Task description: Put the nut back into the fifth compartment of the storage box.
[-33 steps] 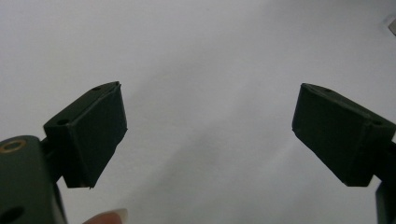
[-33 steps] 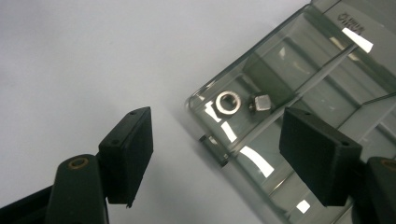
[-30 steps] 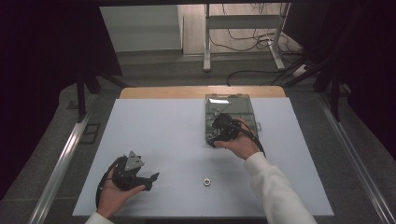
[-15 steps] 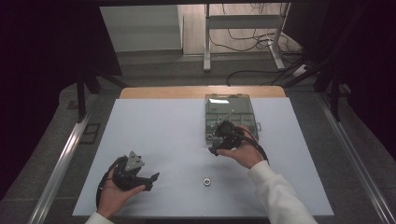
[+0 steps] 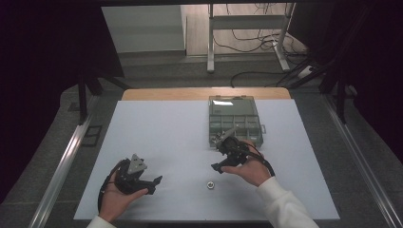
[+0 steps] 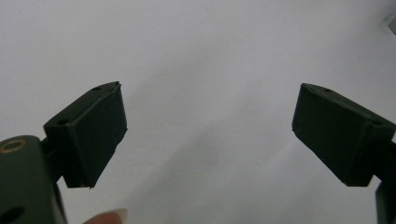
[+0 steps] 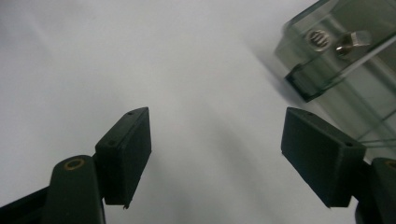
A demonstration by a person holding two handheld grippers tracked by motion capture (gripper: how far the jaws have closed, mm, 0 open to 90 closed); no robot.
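So the right tool (image 5: 217,167) is sitting near the middle-right of the white counter (image 5: 166,137), held in the person's right hand (image 5: 249,168), and its jaws are spread wide with nothing between them. In the right gripper view you just see bare white surface in the gap between the two black pads (image 7: 128,154). Just behind that tool is a clear compartment box (image 5: 235,121) that looks greenish. The tool's body overlaps the box's near edge in the high view, but I can't tell if it's actually touching. From the right gripper view, a corner of that box (image 7: 336,51) shows up top right, with a couple of small metal bits (image 7: 336,42) inside one compartment, looks like a threaded piece and a shiny one beside it, too blurry to say more.

A little toward the person from the right tool there's a small metal ring-shaped part, maybe a nut (image 5: 209,184), lying alone on the counter, apart from both tools.

The left tool (image 5: 156,185) is over at the near-left side, held in the left hand (image 5: 116,197), grey three-cornered plate on top. Its jaws are wide apart too and empty, only plain white counter between the pads (image 6: 93,135). A fingertip (image 6: 109,217) pokes in at the bottom edge of the left gripper view.

Both tools are well apart from each other.
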